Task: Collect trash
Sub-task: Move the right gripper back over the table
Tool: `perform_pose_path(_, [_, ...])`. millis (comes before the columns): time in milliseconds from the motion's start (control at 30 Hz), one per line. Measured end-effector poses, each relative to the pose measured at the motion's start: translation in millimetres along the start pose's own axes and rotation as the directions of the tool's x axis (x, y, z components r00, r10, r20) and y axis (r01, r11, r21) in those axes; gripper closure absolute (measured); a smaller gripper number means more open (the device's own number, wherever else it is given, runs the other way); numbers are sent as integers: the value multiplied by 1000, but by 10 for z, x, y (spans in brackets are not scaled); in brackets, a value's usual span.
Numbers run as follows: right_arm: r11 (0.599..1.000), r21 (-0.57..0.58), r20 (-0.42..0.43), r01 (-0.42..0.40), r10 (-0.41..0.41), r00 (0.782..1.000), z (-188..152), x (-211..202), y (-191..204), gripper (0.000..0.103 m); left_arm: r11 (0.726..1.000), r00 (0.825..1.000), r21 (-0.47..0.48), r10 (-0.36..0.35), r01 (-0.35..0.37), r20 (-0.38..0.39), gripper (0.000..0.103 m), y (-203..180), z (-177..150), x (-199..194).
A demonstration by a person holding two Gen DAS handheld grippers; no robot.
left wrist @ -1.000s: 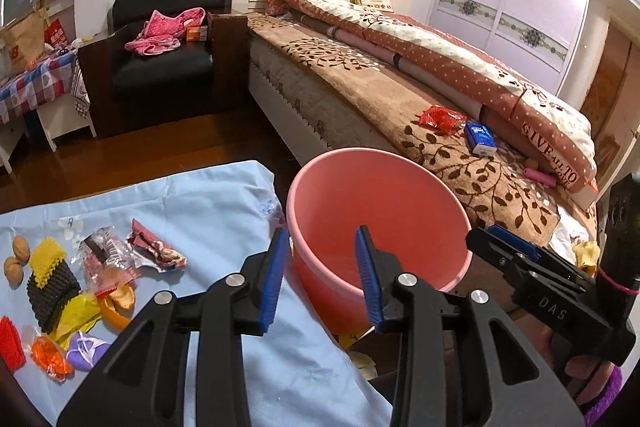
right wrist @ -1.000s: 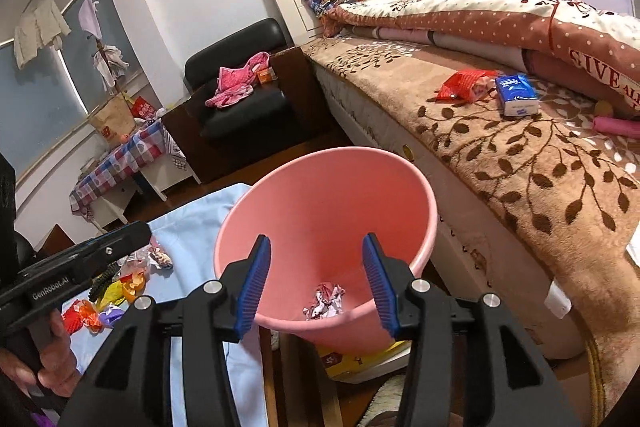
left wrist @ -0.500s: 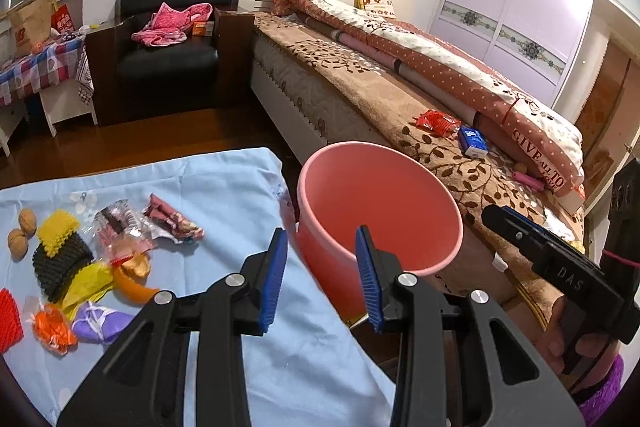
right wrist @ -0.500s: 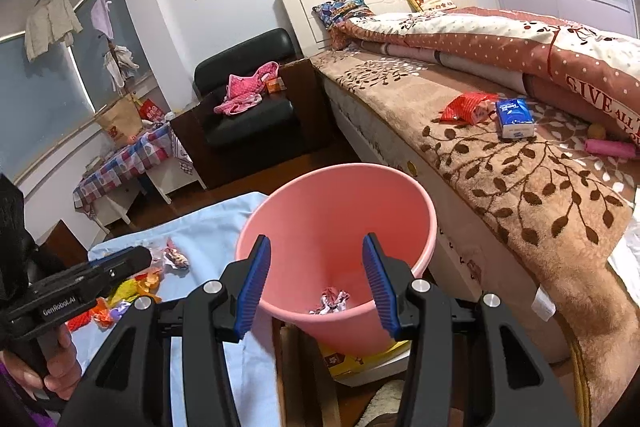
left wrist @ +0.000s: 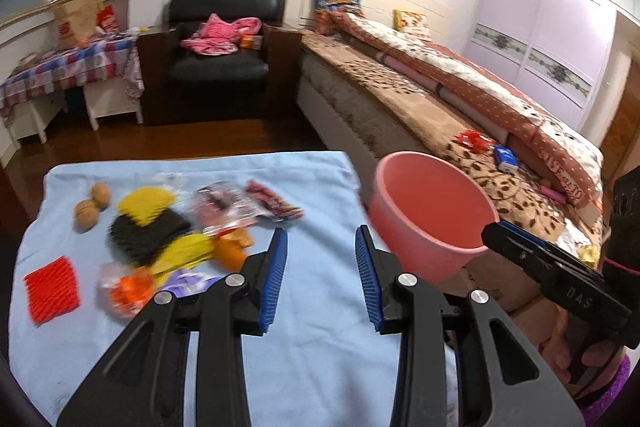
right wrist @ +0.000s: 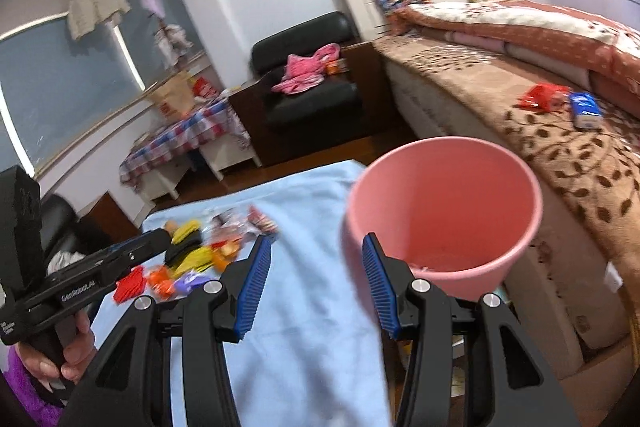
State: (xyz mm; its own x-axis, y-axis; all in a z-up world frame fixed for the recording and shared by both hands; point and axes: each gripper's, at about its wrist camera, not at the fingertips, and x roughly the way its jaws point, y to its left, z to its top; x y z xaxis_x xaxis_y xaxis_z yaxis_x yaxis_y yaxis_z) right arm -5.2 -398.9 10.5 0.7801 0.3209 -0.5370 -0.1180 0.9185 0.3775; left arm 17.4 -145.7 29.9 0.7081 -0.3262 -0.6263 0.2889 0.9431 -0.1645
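A pile of trash (left wrist: 180, 227) lies on a light blue cloth (left wrist: 312, 347): wrappers, yellow and black foam nets, a red net (left wrist: 52, 283), two walnuts (left wrist: 92, 207). A pink bucket (left wrist: 432, 219) stands off the cloth's right edge; in the right wrist view (right wrist: 444, 211) a bit of trash shows in it. My left gripper (left wrist: 322, 275) is open and empty above the cloth, right of the pile. My right gripper (right wrist: 316, 287) is open and empty, between the pile (right wrist: 200, 251) and the bucket. Each gripper also shows at the edge of the other view.
A bed (left wrist: 440, 107) with a brown blanket runs behind the bucket, with a red packet (left wrist: 474, 139) and a blue packet (left wrist: 505, 157) on it. A black armchair (left wrist: 220, 59) and a checked-cloth table (left wrist: 68, 67) stand at the back.
Both grippers have swung left, away from the bucket and toward the trash pile on the cloth. Both stay open and empty.
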Motion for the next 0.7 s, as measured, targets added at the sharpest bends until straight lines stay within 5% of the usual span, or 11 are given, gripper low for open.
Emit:
perform_pose_path(367, [986, -117, -87, -123, 113, 990, -187, 333, 754, 56, 982, 985, -76, 174, -174, 2, 68, 775, -351, -278])
perform_pose_path(700, [967, -178, -210, -181, 143, 967, -420, 808, 1228, 56, 955, 968, -164, 241, -249, -65, 68, 1321, -584, -227])
